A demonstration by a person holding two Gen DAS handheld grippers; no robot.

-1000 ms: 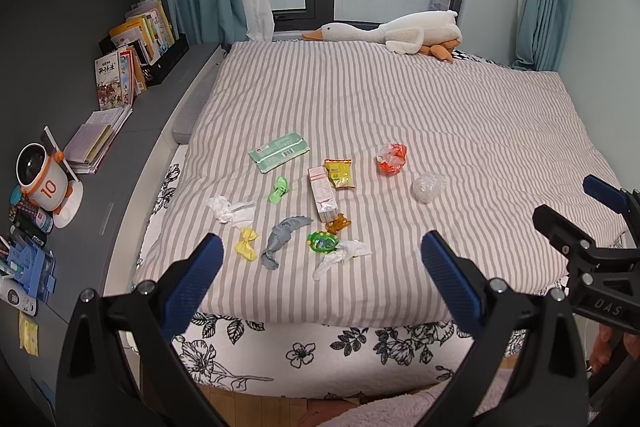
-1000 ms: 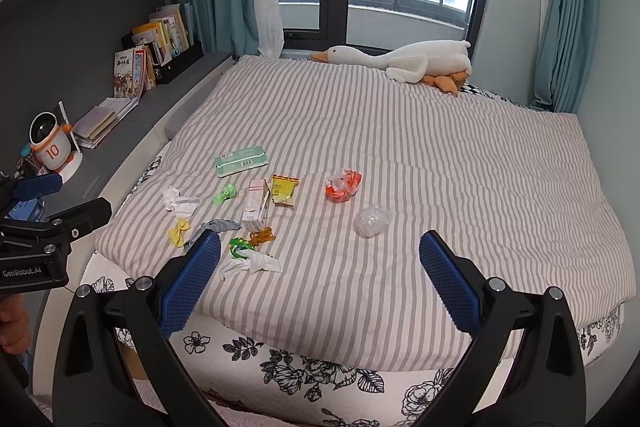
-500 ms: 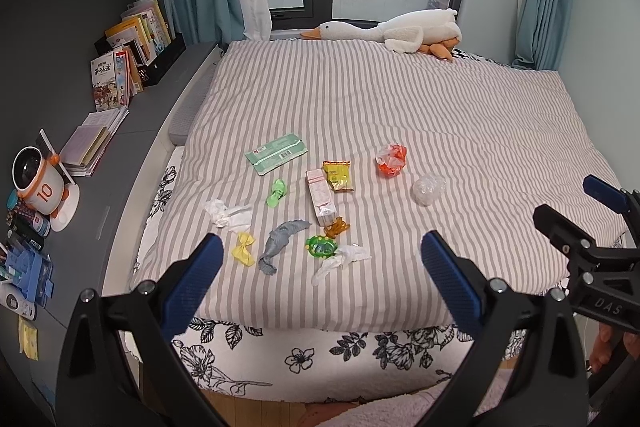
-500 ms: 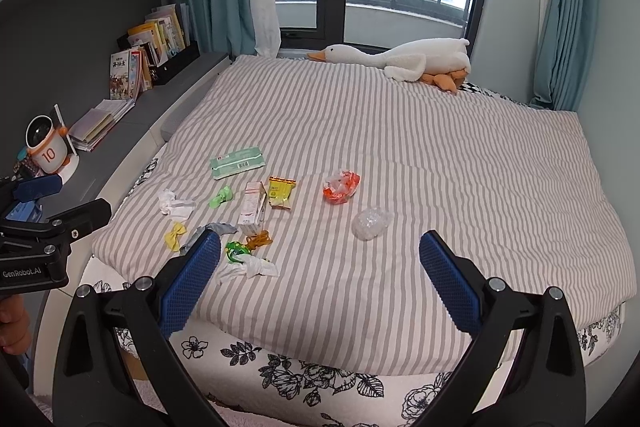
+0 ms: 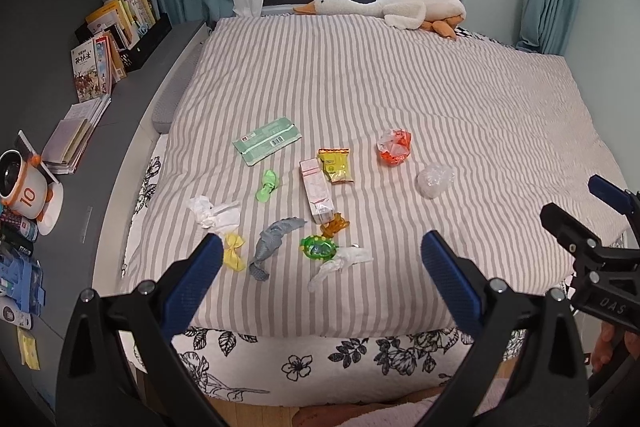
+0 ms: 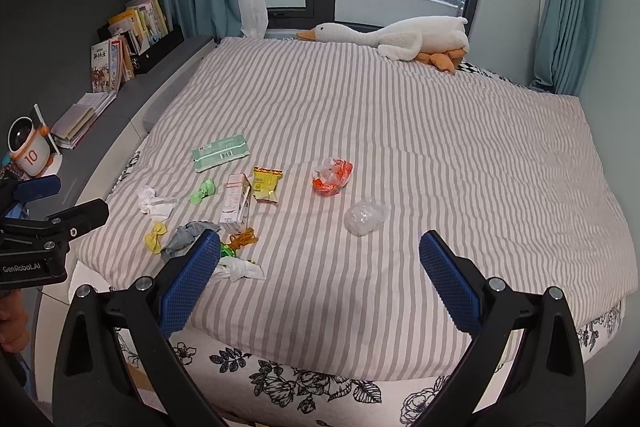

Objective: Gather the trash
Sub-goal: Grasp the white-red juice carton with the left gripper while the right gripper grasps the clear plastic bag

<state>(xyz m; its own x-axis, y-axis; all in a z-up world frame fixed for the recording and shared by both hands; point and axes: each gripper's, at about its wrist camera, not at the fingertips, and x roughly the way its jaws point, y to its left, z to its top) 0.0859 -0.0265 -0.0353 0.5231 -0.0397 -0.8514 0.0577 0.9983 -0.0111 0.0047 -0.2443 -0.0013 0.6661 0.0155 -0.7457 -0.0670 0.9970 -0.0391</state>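
Trash is sitting in a loose cluster on the near left part of the striped bed (image 5: 400,75) — nothing picked up yet. I'm holding the left gripper (image 5: 318,269) over the foot of the bed with its jaws spread wide and empty, and the right gripper (image 6: 319,263) is hanging the same way, wide apart with nothing between the pads. Between them I'm seeing a green flat packet (image 5: 267,140) farthest back, a small pink carton (image 5: 317,191) touching a yellow snack bag (image 5: 336,165), an orange crumpled wrapper (image 5: 394,147) and a clear plastic ball (image 5: 435,179) off to the right. Closer to the edge are lying a grey rag (image 5: 272,241), a yellow bow-shaped scrap (image 5: 234,251) and white tissue wads (image 5: 214,211). A plush goose (image 5: 400,7) is lying by the window — well apart from the mess.
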